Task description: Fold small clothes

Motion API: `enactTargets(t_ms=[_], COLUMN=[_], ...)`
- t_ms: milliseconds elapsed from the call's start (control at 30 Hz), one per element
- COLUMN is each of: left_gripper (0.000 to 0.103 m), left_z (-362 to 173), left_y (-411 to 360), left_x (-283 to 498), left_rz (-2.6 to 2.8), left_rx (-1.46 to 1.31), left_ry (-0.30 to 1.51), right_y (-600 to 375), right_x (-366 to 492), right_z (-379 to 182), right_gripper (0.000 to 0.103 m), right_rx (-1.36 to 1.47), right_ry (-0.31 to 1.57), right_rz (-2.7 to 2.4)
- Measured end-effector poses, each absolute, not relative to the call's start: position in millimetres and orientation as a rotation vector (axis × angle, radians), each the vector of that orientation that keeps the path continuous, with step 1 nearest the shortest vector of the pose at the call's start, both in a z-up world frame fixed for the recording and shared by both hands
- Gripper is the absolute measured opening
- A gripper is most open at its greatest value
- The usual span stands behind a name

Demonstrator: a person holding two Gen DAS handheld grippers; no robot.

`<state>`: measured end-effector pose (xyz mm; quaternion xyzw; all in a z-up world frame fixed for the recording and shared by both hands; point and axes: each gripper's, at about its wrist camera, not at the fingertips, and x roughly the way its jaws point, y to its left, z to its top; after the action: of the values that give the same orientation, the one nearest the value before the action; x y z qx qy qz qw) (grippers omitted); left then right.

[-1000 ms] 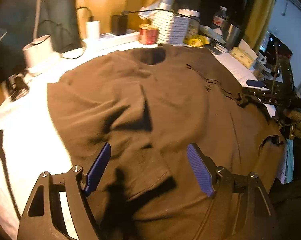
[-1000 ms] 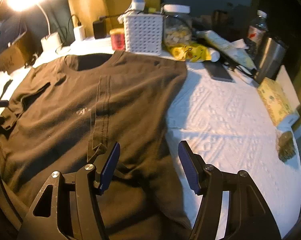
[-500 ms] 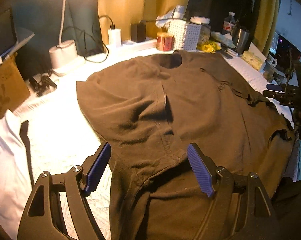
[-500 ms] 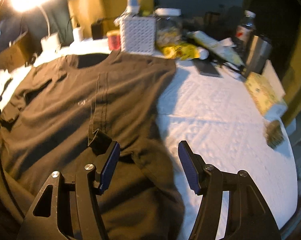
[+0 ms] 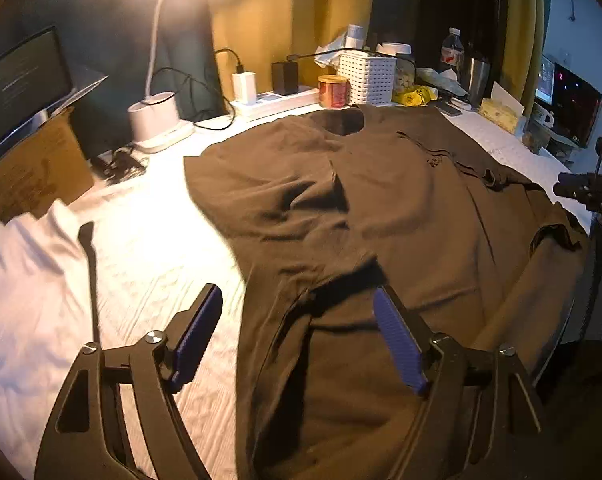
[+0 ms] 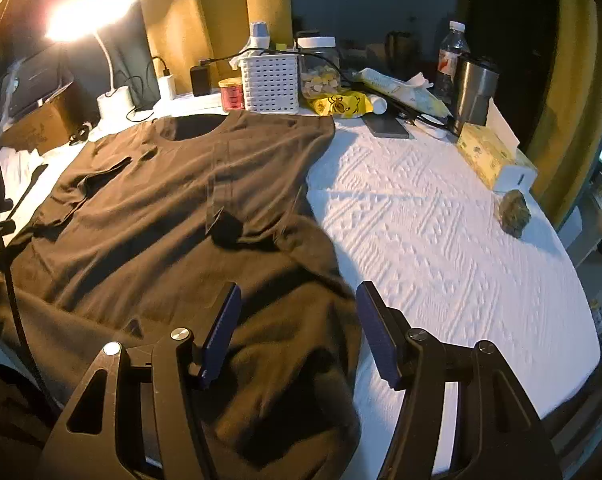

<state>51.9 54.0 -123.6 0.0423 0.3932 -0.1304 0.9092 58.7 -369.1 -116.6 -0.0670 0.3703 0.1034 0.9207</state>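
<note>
A dark brown T-shirt (image 5: 381, 208) lies spread on the white-covered table, neck hole toward the far side, both sleeves folded in over the body. It also shows in the right wrist view (image 6: 161, 216). My left gripper (image 5: 297, 336) is open and empty, raised above the shirt's near left hem. My right gripper (image 6: 297, 328) is open and empty above the shirt's near right hem. The right gripper shows at the right edge of the left wrist view (image 5: 585, 194).
The far edge holds a lit white lamp (image 5: 153, 116), chargers, a red tin (image 5: 333, 91), a white basket (image 6: 271, 82), a jar, a bottle and a steel tumbler (image 6: 475, 92). A tissue box (image 6: 493, 156) and a stone (image 6: 515, 212) sit right. White cloth (image 6: 441, 232) lies bare beside the shirt.
Both grippers have pulled back toward the near edge and lifted, staying open. The shirt lies as it was.
</note>
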Motion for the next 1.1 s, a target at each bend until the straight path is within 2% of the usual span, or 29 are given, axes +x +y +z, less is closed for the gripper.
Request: enactTargets(t_ms=[67,467,567,1033,1067,1100], left_gripper=[0.061,0.061,0.052,0.051,0.044,0.043], left_z=[-128.5,-150.5,-152.4,-152.2,-150.9,-149.5], left_y=[64.2,67.5,64.4,51.9,50.0,49.2], left_x=[45.9,-0.6,-7.7,-31.4,-30.5,-29.4], left_rz=[-0.258,-0.240,-0.251,-0.288,-0.290,-0.293], left_rx=[0.062,0.130,0.136,0.198,0.211,0.213], left_ry=[0.834,0.897,0.908,0.949,0.942,0.939], right_y=[-368.0,-390.8,-392.7,-369.2,-366.9,-365.3], right_x=[48.7,14.9,7.8,-10.1,-10.5,-11.1], right_z=[-120.1,-136.8,-142.1,-153.4,-154.0,-154.2], right_gripper=[0.064,0.064,0.064,0.064,0.064,0.064], right_rx=[-0.153,-0.325,-0.345,-0.446,-0.451,-0.452], right_ry=[0.753,0.740,0.752,0.739,0.735,0.731], right_rz=[0.202,0.012,0.011,0.107,0.116,0.123])
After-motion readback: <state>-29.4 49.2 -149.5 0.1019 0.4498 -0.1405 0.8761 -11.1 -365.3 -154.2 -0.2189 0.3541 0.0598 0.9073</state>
